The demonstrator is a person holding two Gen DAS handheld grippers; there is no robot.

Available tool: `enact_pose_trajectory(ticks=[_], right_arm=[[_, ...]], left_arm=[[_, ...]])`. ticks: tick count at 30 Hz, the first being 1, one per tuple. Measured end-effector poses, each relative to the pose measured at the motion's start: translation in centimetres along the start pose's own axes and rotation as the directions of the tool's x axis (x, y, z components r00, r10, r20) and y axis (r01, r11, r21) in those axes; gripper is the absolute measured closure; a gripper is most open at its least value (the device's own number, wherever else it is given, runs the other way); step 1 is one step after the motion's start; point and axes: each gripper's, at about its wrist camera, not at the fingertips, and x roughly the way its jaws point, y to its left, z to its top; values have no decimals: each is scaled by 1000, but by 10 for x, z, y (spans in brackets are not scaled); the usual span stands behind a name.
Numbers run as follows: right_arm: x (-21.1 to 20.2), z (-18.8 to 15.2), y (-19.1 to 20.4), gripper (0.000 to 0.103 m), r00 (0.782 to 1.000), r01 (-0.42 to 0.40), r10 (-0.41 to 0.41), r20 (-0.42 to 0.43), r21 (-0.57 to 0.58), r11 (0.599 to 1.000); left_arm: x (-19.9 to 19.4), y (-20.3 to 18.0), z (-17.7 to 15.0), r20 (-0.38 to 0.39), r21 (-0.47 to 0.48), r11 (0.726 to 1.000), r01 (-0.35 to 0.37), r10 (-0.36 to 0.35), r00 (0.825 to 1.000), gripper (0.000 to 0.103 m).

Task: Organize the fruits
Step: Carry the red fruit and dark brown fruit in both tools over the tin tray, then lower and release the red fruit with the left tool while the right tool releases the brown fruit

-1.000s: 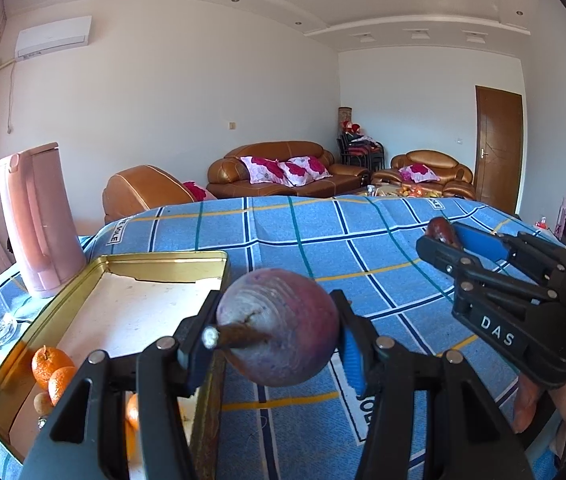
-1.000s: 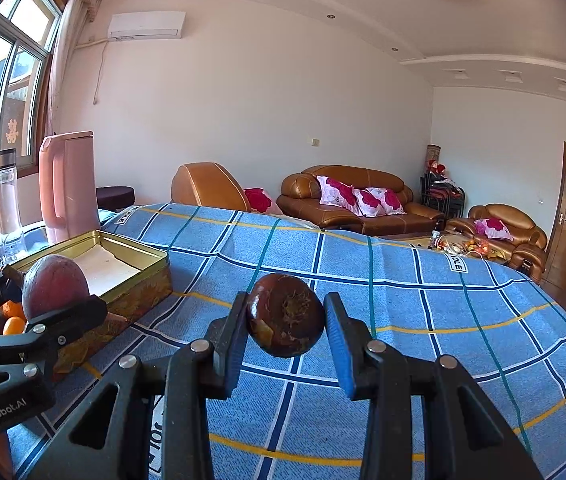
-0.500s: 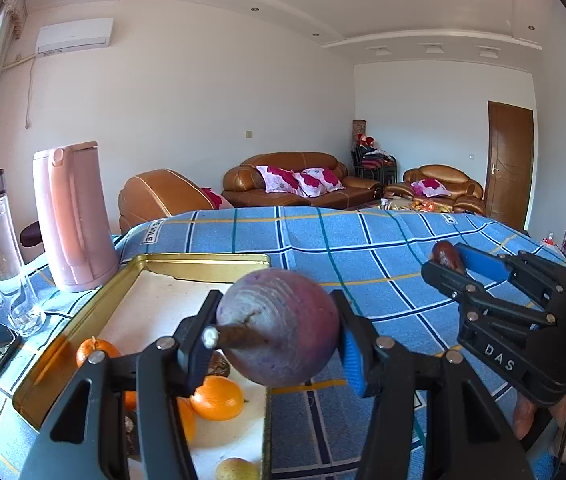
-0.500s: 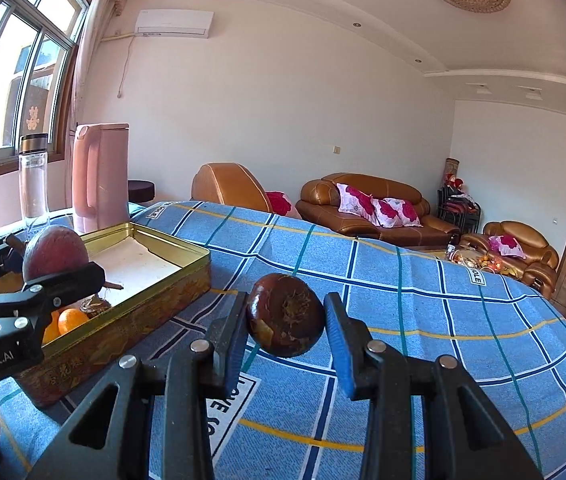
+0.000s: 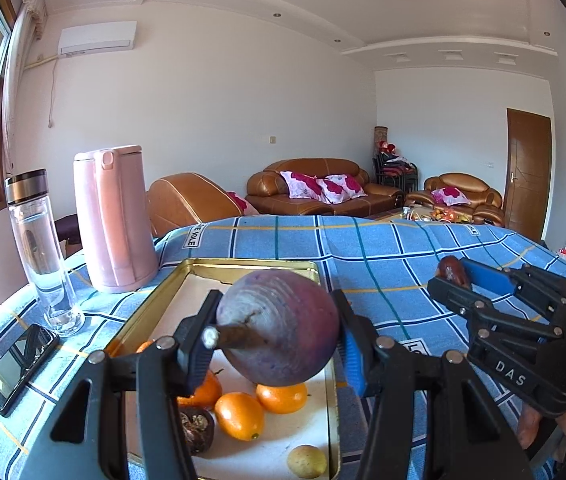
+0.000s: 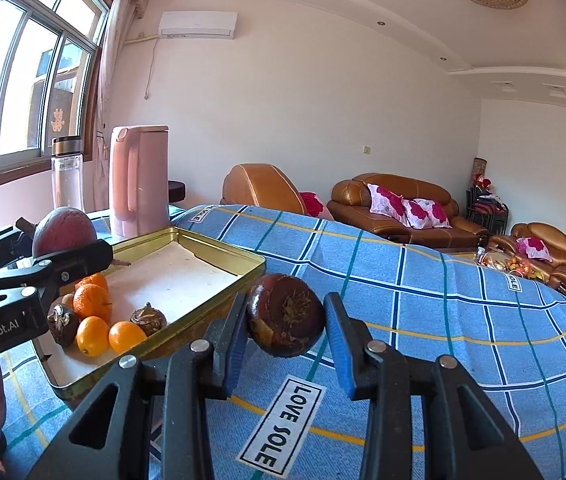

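Both tongs have swung leftward toward the gold tin tray [image 5: 251,266] since a second ago: in the left wrist view the tray, then only partly in view at the lower left, now sits straight under the fruit, and the clear glass bottle [image 5: 41,248] and the dark phone [image 5: 19,364] have come into view on the left. The left tongs [image 5: 279,344] pinch a large purple fruit [image 5: 283,328] with a woody stem pointing back at the camera; it hangs above the tray's near half. Below it, on the tray's white liner, lie several small oranges [image 5: 239,416], a dark brown shrivelled fruit [image 5: 197,428] and a small yellowish one [image 5: 307,460] (possibly a lime or small potato; its edge is cut off by the frame). The right tongs [image 6: 285,322] are clamped on a dark brown round fruit [image 6: 285,316] with a rough patch facing the camera, held over the blue checked tablecloth [image 6: 423,300] just beside the tray's right wall. A pink kettle [image 5: 113,220] stands on the counter behind the tray's left corner, next to the bottle. From the right wrist view a second dark shrivelled fruit [image 6: 149,318] lies in the tray, close beside the oranges.
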Motion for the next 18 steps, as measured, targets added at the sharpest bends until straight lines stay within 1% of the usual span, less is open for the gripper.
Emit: enact_pose_trajectory(ticks=[6,18], right_arm=[[-3,12,19,64,999,-52,52,10,-3,999],[1,24,70,64,991,-131,132,10,-76,988]], left_arm=[[-2,13,-1,-4,-7,1000,-30,30,1000,48],[-1,43,-6,-29,-28,996,-83,82,996,48]])
